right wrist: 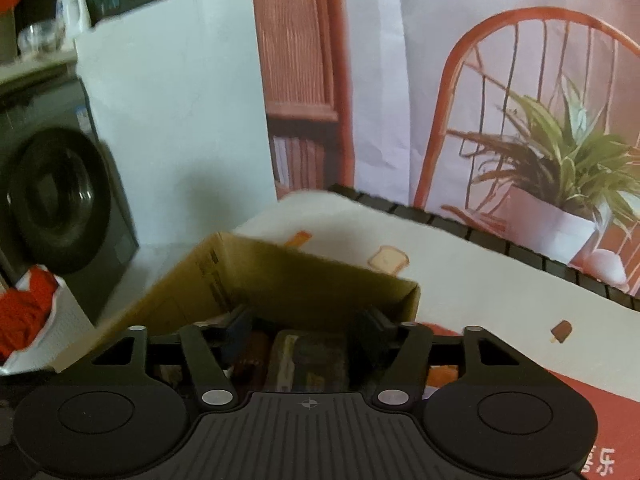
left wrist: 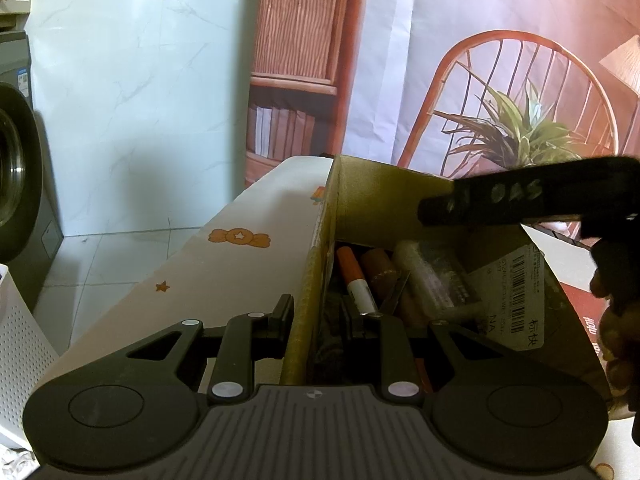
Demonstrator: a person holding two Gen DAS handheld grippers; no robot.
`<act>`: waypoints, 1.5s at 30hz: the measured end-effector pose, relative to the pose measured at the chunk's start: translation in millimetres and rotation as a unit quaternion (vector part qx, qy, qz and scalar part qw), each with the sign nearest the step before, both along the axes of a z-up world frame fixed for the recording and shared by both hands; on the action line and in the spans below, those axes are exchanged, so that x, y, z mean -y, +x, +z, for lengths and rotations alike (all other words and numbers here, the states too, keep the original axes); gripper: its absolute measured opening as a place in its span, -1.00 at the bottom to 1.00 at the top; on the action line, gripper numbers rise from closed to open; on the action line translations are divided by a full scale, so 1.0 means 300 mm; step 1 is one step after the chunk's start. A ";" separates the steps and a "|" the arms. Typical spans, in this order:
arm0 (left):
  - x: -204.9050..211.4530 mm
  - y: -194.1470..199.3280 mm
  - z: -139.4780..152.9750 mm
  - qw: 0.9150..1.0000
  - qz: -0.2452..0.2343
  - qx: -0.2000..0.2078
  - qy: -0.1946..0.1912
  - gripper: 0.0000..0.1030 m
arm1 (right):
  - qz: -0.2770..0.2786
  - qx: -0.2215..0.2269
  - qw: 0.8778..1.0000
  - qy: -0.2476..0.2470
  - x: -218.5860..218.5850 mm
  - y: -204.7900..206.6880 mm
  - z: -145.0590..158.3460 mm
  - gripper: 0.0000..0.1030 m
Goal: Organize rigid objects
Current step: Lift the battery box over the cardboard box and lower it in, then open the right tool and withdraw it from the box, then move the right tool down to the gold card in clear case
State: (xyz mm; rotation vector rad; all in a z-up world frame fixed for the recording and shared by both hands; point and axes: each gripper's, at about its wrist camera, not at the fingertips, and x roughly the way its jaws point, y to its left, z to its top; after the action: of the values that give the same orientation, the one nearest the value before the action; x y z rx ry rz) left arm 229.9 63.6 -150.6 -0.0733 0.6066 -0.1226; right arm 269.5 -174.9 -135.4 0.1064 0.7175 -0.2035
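A brown cardboard box [left wrist: 384, 192] stands on the table and holds several objects: an orange-and-white marker [left wrist: 356, 280], brown cylinders [left wrist: 380, 272] and a clear wrapped tube [left wrist: 432, 276]. My left gripper [left wrist: 318, 312] straddles the box's left wall [left wrist: 308, 300], one finger outside and one inside, jaws close on the wall. My right gripper [right wrist: 310, 322] is open and hovers over the same box [right wrist: 280, 280], above a dark packet [right wrist: 316, 356]. It shows as a black bar in the left wrist view [left wrist: 520, 200].
The table has a white cloth [left wrist: 224, 272] with candy prints. A red sheet [right wrist: 592, 420] lies to the box's right. A washing machine [right wrist: 60, 200] and a white basket [left wrist: 16, 360] stand on the floor to the left. A printed backdrop hangs behind.
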 end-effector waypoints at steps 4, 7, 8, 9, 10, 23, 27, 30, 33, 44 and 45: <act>0.001 0.001 0.000 1.000 0.001 0.000 -0.001 -0.52 | -0.011 0.043 0.999 -0.012 0.014 -0.059 0.046 0.40; 0.001 0.001 -0.001 1.000 0.001 0.000 -0.001 -0.52 | -0.023 0.070 0.997 -0.026 0.032 -0.113 0.073 0.59; 0.001 0.001 -0.001 1.000 0.001 0.000 -0.001 -0.52 | -0.029 0.077 0.996 -0.030 0.041 -0.133 0.080 0.65; 0.001 0.000 -0.001 1.000 0.001 0.000 -0.001 -0.52 | -0.036 0.084 0.995 -0.032 0.054 -0.157 0.086 0.71; 0.001 0.000 -0.001 1.000 0.001 0.000 -0.001 -0.52 | -0.041 0.089 0.995 -0.032 0.065 -0.178 0.091 0.76; 0.000 0.000 -0.001 1.000 0.003 0.001 0.000 -0.52 | -0.164 0.104 0.980 -0.030 0.253 -0.480 0.028 0.99; 0.000 0.000 -0.001 1.000 0.003 0.001 0.000 -0.52 | -0.188 0.082 0.979 -0.019 0.277 -0.541 -0.033 0.99; -0.002 0.001 -0.001 1.000 0.003 0.001 0.000 -0.52 | -0.183 0.063 0.981 -0.013 0.268 -0.557 -0.077 0.99; -0.004 0.001 -0.001 1.000 0.004 0.001 0.000 -0.52 | -0.167 0.042 0.985 -0.023 0.233 -0.554 -0.113 0.99; -0.004 0.001 -0.001 1.000 0.004 0.002 0.000 -0.52 | -0.143 0.002 0.989 -0.023 0.183 -0.539 -0.192 0.99; -0.003 0.001 -0.001 1.000 0.004 0.002 0.000 -0.52 | -0.141 0.000 0.990 -0.024 0.182 -0.537 -0.196 0.99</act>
State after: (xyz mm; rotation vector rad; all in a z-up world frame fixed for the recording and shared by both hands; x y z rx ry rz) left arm 230.2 64.6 -150.9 -0.0746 0.6015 -0.1148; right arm 108.3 -229.4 -194.2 0.1626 0.6965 -0.4911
